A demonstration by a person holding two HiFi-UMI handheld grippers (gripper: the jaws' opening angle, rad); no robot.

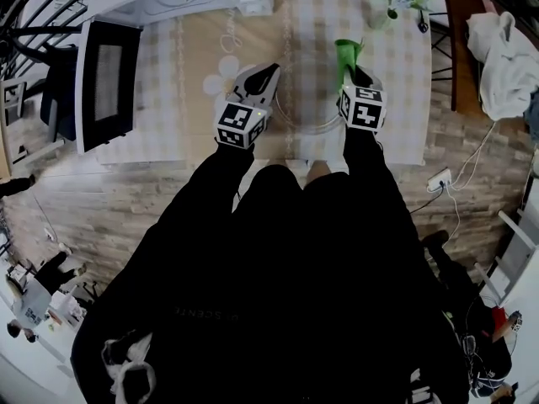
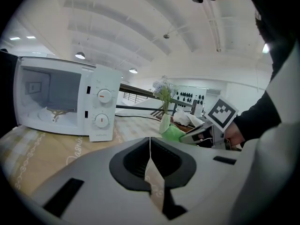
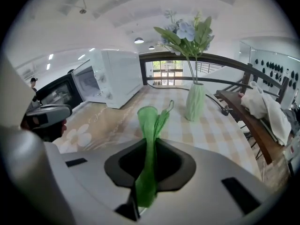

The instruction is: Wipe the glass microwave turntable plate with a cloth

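The glass turntable plate shows as a faint clear ring on the table between my two grippers. My left gripper sits at the plate's left rim. In the left gripper view its jaws are shut, with a thin pale edge of glass between the pads. My right gripper is at the plate's right side, shut on a green cloth. The cloth stands up in a folded strip from between the jaws.
A white microwave stands on the table's far left, its dark door swung open and its cavity without a plate. A pale green vase of flowers stands far right. A bench with white bags lies beyond the table's right edge.
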